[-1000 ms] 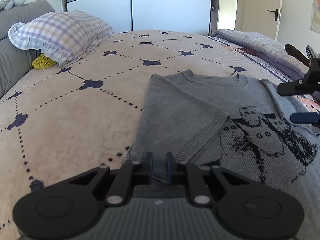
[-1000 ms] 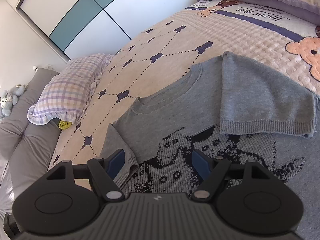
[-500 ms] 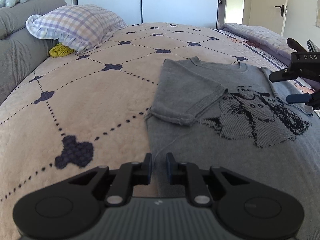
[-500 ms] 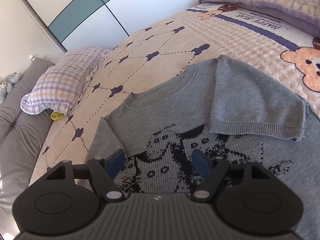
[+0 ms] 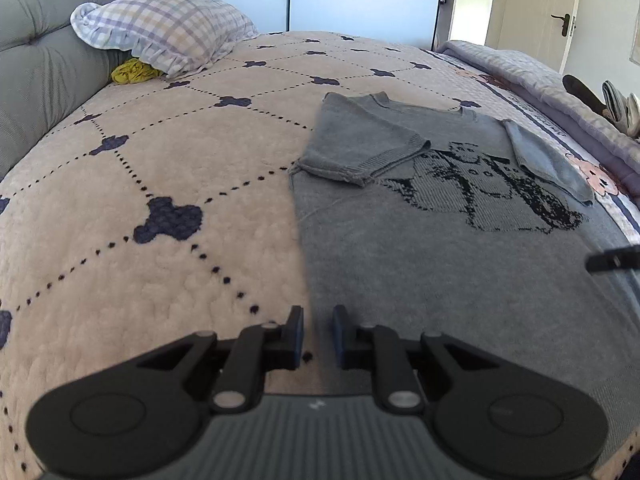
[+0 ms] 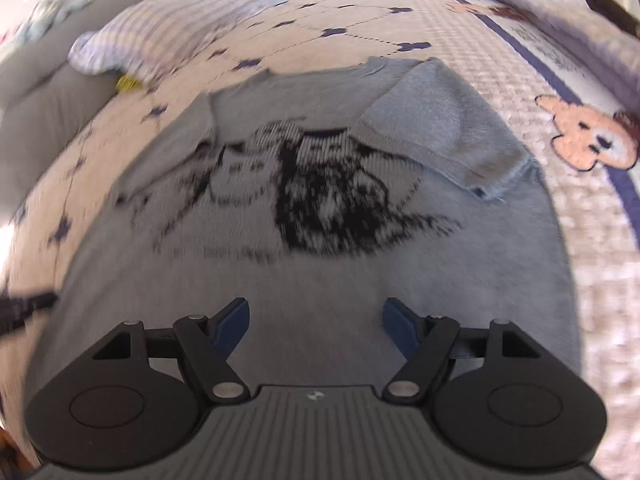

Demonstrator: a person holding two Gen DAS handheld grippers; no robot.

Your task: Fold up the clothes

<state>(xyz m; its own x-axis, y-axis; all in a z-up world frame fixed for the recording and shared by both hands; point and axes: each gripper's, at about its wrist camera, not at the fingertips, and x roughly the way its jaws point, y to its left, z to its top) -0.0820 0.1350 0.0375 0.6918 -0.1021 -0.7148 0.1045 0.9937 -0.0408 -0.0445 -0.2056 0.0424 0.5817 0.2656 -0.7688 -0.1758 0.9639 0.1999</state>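
A grey knitted sweater (image 5: 400, 264) with a black cat pattern lies flat on the bed, neck away from me. Both short sleeves are folded in over the chest: the left sleeve (image 5: 360, 148) and the right sleeve (image 6: 448, 128). My left gripper (image 5: 318, 332) hovers over the sweater's left side edge low on the body, its jaws a narrow gap apart with nothing between them. My right gripper (image 6: 316, 320) stands wide open above the lower body of the sweater (image 6: 320, 272), empty. The right wrist view is motion-blurred. One right finger (image 5: 612, 262) shows at the edge of the left wrist view.
The pink quilted bedspread (image 5: 140, 200) with dark clover marks covers the bed. A checked pillow (image 5: 168, 28) and a yellow cloth (image 5: 132, 72) lie by the grey headboard (image 5: 40, 68). A folded quilt (image 5: 540, 76) runs along the right side. A wardrobe and a door stand behind.
Both grippers drew back from the folded sleeves toward the sweater's lower body. The right wrist rolled, so its view levelled and blurred. Neither gripper's jaws visibly changed.
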